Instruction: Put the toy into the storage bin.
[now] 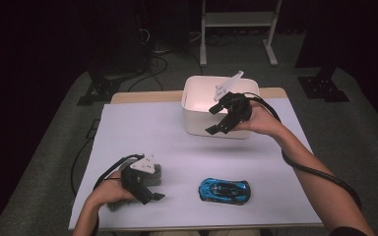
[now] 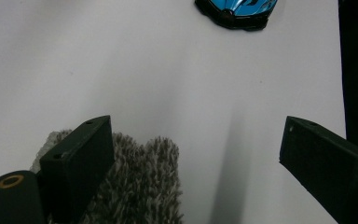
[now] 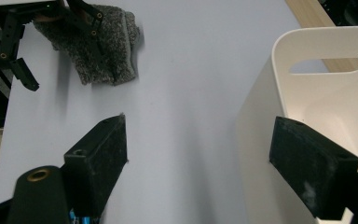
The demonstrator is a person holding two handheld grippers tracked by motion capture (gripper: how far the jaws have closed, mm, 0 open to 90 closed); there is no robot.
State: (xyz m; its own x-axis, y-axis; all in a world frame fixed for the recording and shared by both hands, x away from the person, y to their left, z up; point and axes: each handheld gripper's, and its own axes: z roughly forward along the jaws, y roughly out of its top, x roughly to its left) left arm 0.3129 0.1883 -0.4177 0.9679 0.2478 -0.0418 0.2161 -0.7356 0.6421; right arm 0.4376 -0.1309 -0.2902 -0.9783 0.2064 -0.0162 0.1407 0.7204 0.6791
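On the white table [image 1: 142,132], nothing seems binned yet, though the bin [image 1: 197,115] interior is partly hidden. Right gripper [image 1: 224,115], jaws wide, hovers there; left gripper [image 1: 150,194], wide too, straddles the grey cloth [image 2: 140,186]; toy car [image 1: 225,190] waits.

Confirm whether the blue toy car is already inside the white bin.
No, the blue toy car lies on the table's white sheet, apart from the white bin.

A fuzzy grey cloth [image 2: 135,182] is lying crumpled on the white worktop [image 1: 177,147], near its front-left corner.
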